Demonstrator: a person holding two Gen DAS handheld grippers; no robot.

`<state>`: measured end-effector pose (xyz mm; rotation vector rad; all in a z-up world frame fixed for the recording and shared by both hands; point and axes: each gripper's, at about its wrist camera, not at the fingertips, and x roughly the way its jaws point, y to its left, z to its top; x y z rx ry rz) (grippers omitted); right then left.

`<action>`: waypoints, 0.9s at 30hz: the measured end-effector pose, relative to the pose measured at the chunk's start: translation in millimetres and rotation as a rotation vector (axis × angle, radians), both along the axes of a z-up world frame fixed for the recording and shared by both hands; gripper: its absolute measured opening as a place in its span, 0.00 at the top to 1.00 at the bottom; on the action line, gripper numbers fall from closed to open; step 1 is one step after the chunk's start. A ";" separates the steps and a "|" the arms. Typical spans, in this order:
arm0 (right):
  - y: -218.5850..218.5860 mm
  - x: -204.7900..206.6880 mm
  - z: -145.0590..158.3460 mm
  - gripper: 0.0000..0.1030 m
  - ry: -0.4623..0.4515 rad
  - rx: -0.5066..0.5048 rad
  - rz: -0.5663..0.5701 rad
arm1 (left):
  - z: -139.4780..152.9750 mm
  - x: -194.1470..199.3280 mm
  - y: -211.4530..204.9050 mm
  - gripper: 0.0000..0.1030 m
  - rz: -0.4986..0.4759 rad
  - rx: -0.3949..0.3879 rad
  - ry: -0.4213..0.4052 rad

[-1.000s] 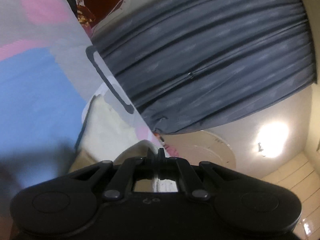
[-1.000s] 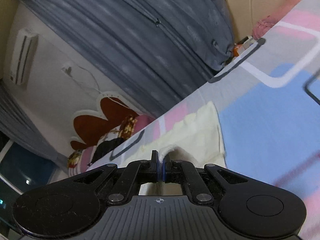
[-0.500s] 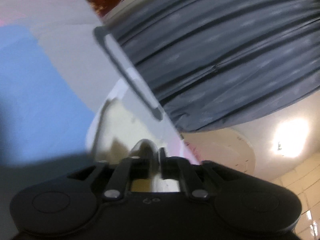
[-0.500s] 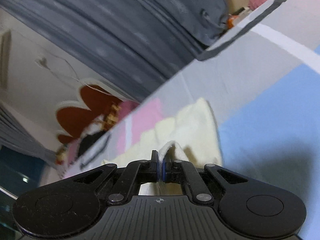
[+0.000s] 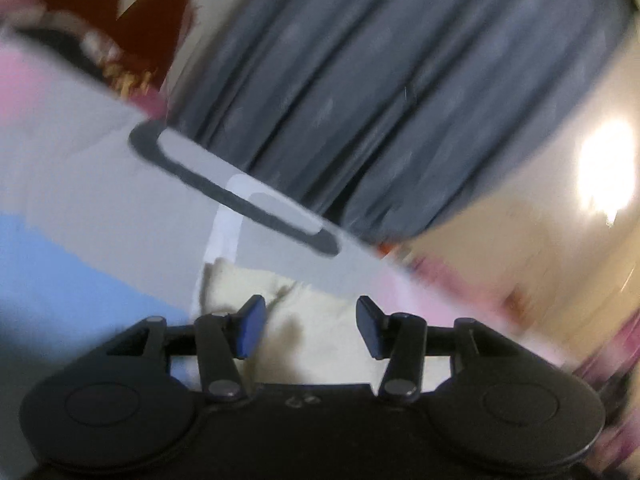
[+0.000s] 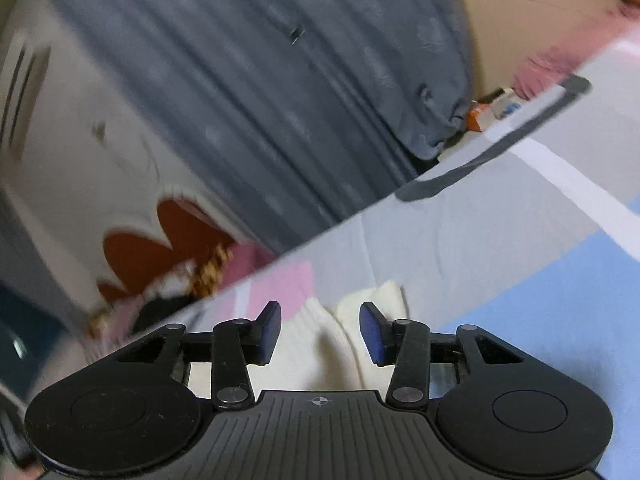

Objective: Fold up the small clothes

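Left wrist view: left gripper [image 5: 310,326] jaws opening over cream garment [image 5: 320,340], gripping nothing; right gripper [image 6: 320,330] likewise opening over the cloth [image 6: 360,320].

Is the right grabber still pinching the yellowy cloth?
Apart. In the right wrist view, the right gripper is opening, and its blue pads stand clear either side of the cream cloth.

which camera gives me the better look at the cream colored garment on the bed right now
The right wrist view: the cream garment is sharper there, its ribbed fold showing between the opening jaws of the right gripper. The left wrist view is motion-blurred; the garment shows as a pale patch beyond the left gripper, also opening.
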<state>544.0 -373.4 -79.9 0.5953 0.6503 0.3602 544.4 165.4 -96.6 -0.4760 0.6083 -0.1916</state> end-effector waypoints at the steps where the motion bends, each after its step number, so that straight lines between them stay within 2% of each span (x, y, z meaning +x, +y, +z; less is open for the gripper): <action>1: 7.2 0.7 -0.4 0.57 -0.007 -0.043 0.024 | 2.3 3.4 -9.6 0.54 -0.031 0.084 0.008; 3: 22.1 0.9 -3.9 0.57 -0.009 -0.107 0.063 | 4.1 8.2 -28.1 0.54 -0.071 0.235 0.022; 5: 38.1 0.7 -8.4 0.61 -0.014 -0.189 0.095 | 0.5 12.3 -43.3 0.59 -0.096 0.360 0.047; 7: 50.9 -0.4 -14.5 0.67 -0.022 -0.246 0.112 | -4.0 11.2 -51.2 0.60 -0.113 0.433 0.040; 10: 65.3 -1.8 -20.0 0.73 -0.034 -0.312 0.131 | -7.4 15.1 -51.1 0.62 -0.118 0.420 0.039; 11: 68.6 -2.3 -21.3 0.80 -0.038 -0.330 0.143 | -7.9 15.6 -48.3 0.71 -0.116 0.401 0.039; 12: 69.9 -2.1 -23.9 0.93 -0.039 -0.338 0.153 | -9.4 16.8 -44.4 0.79 -0.114 0.382 0.039; 13: 71.1 -2.6 -24.8 0.97 -0.043 -0.348 0.160 | -9.0 17.8 -42.3 0.98 -0.110 0.367 0.035; 17: 70.7 -15.3 -18.1 0.98 -0.119 -0.377 0.126 | 2.2 7.2 -42.9 0.98 -0.042 0.377 -0.079; 20: 61.0 -22.0 -9.6 0.98 -0.175 -0.346 0.061 | 7.6 4.4 -44.7 0.98 -0.003 0.381 -0.127; 22: 57.8 -18.8 -13.1 0.98 -0.167 -0.353 0.040 | 1.0 15.0 -46.3 0.98 0.011 0.382 -0.085; 25: 61.5 -7.5 -28.6 0.99 -0.096 -0.374 0.045 | -14.2 30.5 -53.2 0.98 0.006 0.399 -0.004; 27: 61.9 -2.3 -37.4 0.99 -0.060 -0.368 0.044 | -19.7 32.1 -53.7 0.97 0.007 0.405 0.001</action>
